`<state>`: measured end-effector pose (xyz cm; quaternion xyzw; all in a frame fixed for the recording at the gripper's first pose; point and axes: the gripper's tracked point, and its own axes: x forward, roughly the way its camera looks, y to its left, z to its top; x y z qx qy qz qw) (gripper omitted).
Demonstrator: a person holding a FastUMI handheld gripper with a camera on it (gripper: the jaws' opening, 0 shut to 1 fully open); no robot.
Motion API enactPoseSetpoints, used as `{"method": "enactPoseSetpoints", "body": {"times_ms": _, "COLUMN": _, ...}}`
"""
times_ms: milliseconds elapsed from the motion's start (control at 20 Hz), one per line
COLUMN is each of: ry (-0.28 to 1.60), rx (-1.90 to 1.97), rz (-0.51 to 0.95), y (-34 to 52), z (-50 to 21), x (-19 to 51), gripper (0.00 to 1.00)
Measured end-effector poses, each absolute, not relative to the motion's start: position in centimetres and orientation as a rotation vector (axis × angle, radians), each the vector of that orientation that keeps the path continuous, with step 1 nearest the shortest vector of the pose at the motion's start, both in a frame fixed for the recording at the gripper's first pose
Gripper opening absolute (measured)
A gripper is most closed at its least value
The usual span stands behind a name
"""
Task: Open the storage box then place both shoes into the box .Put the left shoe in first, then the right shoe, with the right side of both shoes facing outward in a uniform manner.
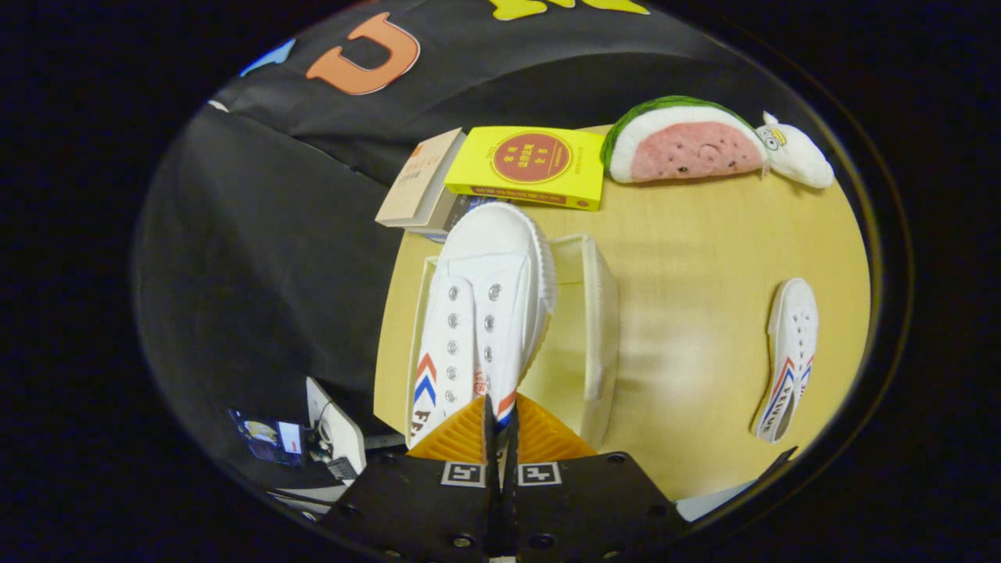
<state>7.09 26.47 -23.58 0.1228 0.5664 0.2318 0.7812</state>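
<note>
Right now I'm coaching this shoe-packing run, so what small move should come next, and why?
Probably lower the held white canvas shoe into the open white storage box. The orange-fingered gripper is shut on its heel, the shoe hangs over the box opening, and the second white shoe lies on the wooden table.

Rides on the gripper (pixel 500 426), looking forward along its orange fingers (pixel 457 434) and steeply down onto the wooden table (pixel 704 328). Sits close above the held shoe (pixel 481 313) and open storage box (pixel 598 313), straight ahead at 12 o'clock. Takes in books (pixel 532 166) beyond, second shoe (pixel 788 356) at 3 o'clock.
</note>
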Motion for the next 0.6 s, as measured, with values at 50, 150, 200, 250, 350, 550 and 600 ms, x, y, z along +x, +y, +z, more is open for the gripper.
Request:
{"method": "enactPoseSetpoints", "body": {"times_ms": 50, "ry": 1.224, "rx": 0.251, "rz": 0.494, "y": 27.2, "z": -24.1, "x": 7.1, "gripper": 0.0}}
{"method": "enactPoseSetpoints", "body": {"times_ms": 150, "ry": 1.219, "rx": 0.232, "rz": 0.479, "y": 28.3, "z": -24.8, "x": 6.8, "gripper": 0.0}}
{"method": "enactPoseSetpoints", "body": {"times_ms": 200, "ry": 1.211, "rx": 0.216, "rz": 0.474, "y": 29.0, "z": -25.3, "x": 6.8, "gripper": 0.0}}
{"method": "enactPoseSetpoints", "body": {"times_ms": 250, "ry": 1.212, "rx": 0.192, "rz": 0.472, "y": 29.6, "z": -26.0, "x": 6.6, "gripper": 0.0}}
{"method": "enactPoseSetpoints", "body": {"times_ms": 350, "ry": 1.227, "rx": 0.176, "rz": 0.464, "y": 30.7, "z": -27.2, "x": 6.3, "gripper": 0.0}}
{"method": "enactPoseSetpoints", "body": {"times_ms": 550, "ry": 1.212, "rx": 0.155, "rz": 0.409, "y": 31.9, "z": -29.1, "x": 7.0, "gripper": 0.0}}
{"method": "enactPoseSetpoints", "body": {"times_ms": 600, "ry": 1.216, "rx": 0.156, "rz": 0.395, "y": 32.1, "z": -29.6, "x": 7.0, "gripper": 0.0}}
